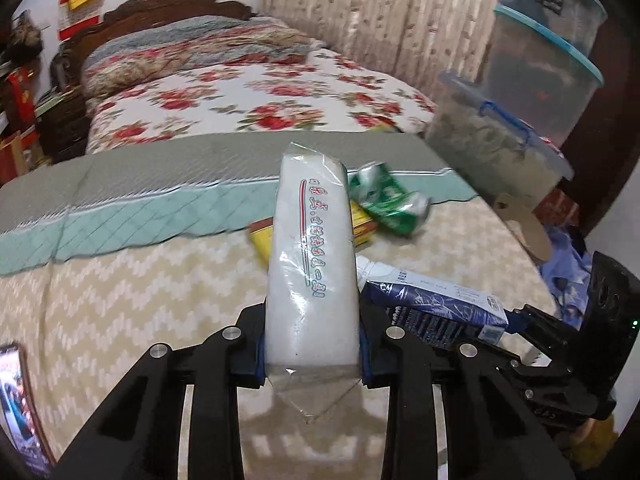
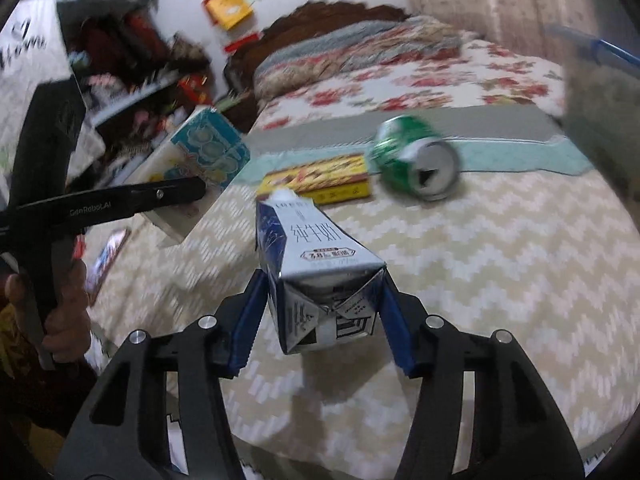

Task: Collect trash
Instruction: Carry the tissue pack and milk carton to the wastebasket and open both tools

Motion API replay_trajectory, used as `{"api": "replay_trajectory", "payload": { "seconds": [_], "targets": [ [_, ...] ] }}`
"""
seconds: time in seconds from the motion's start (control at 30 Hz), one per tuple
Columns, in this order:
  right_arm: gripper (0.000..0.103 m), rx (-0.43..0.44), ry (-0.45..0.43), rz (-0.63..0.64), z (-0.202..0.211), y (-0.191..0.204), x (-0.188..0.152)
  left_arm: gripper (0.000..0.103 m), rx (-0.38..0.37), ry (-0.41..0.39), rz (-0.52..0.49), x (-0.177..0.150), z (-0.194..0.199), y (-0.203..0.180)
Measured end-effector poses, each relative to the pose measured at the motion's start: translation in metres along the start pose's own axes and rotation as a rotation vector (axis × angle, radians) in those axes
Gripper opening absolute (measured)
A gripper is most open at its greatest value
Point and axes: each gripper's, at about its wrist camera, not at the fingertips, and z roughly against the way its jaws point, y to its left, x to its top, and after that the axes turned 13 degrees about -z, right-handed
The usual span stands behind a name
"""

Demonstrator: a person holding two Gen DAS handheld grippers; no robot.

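Observation:
My left gripper is shut on a white tissue pack in clear wrap and holds it above the table; in the right wrist view the same pack shows at the left between the left gripper's fingers. My right gripper is shut on a blue and white milk carton, also seen in the left wrist view. A crushed green can and a flat yellow box lie on the beige zigzag tablecloth beyond both grippers.
A phone lies at the table's left edge. Stacked plastic storage bins stand at the right. A bed with a floral cover is behind the table. Cluttered shelves are at the far left.

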Motion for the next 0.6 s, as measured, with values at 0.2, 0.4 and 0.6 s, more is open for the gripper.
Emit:
{"api": "replay_trajectory", "payload": {
  "seconds": [0.2, 0.4, 0.6],
  "targets": [
    [0.055, -0.052, -0.149, -0.121, 0.043, -0.051, 0.007, 0.030, -0.082, 0.032, -0.124, 0.043, -0.032, -0.065],
    [0.053, -0.156, -0.304, -0.184, 0.089, -0.102, 0.015, 0.030, -0.166, 0.072, -0.275, 0.081, -0.083, -0.155],
    [0.053, -0.267, -0.406, -0.206, 0.126, -0.161, 0.038, 0.030, -0.269, 0.105, -0.401, 0.122, -0.138, -0.249]
  ]
}}
